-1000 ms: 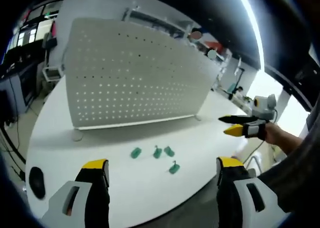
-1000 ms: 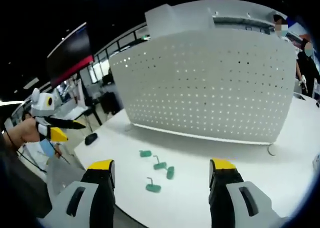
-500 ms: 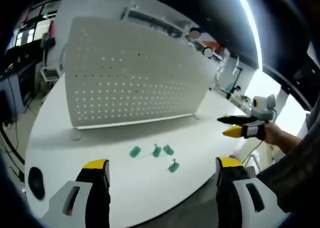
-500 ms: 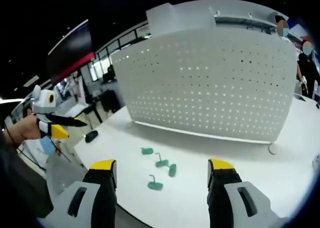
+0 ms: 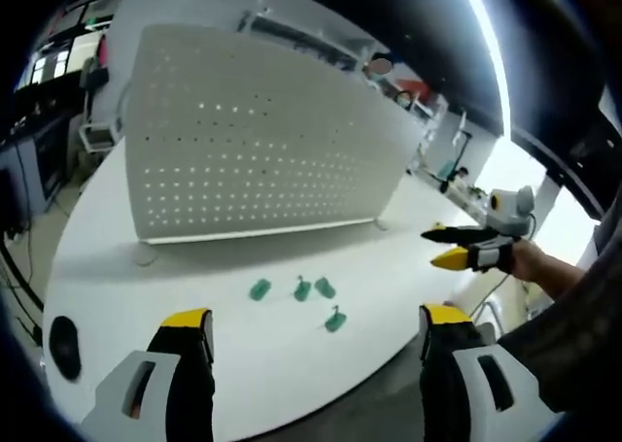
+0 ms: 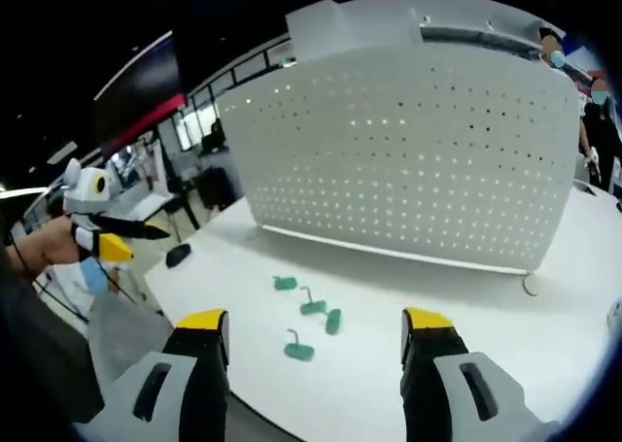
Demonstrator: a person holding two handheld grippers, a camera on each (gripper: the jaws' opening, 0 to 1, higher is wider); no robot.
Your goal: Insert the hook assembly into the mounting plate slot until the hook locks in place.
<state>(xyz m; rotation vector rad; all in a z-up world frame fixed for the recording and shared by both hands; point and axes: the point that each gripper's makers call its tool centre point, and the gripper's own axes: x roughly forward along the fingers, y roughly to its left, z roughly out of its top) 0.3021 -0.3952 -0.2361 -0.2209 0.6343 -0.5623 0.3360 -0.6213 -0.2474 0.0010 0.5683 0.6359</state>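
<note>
Both the left gripper point(image 5: 309, 337) and right gripper point(image 6: 315, 340) hang wide apart, empty, above four small green plastic hook pieces point(image 6: 311, 307) on the white counter point(image 6: 437, 296): likely light and rigid, best pinched by their flat bases for the white perforated mounting plate point(image 6: 408, 160).

I see a white table point(image 5: 292, 364) under a dark ceiling crossed by a bright light strip point(image 5: 486, 44). Windows point(image 6: 209, 107) run along the far wall, a red band point(image 6: 146, 121) beside them. More desks point(image 5: 457, 185) stand further back.
</note>
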